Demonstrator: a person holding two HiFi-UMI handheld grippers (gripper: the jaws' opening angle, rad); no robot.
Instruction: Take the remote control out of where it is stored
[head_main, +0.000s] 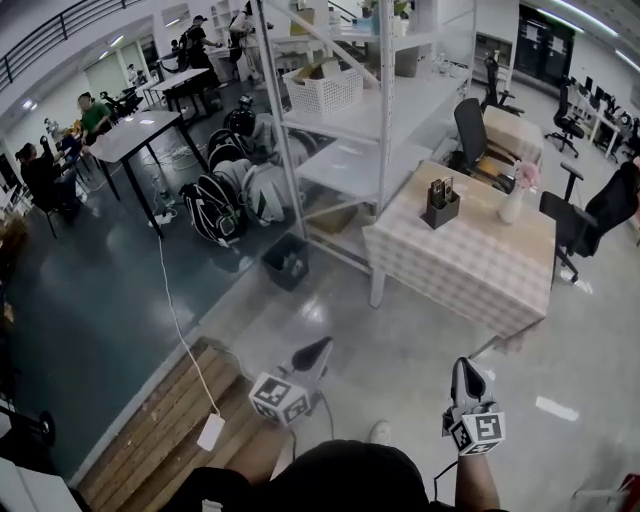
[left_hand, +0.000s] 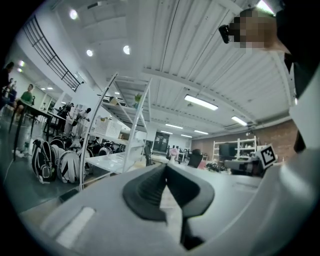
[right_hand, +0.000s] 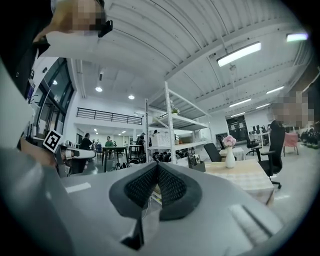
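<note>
Left gripper (head_main: 321, 347) and right gripper (head_main: 463, 366) are being held closed, empty. The remote control (head_main: 438, 190) is being stored in the holder (head_main: 441, 212) on the table (head_main: 470, 262). Toppling of the holder or the nearby vase (head_main: 513, 205) is being risked by a careless pull.

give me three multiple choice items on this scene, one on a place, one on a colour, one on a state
1. Where does the holder stand?
A. on the table
B. on the floor
C. on the shelf

2. What colour is the flower in the vase?
A. blue
B. pink
C. yellow

3. How is the right gripper?
A. wide open
B. shut on the holder
C. shut, empty

Key:
1 A, it stands on the cloth near the table's far edge.
2 B, the bloom above the white vase is pink.
3 C, its pads meet with nothing between them.
</note>
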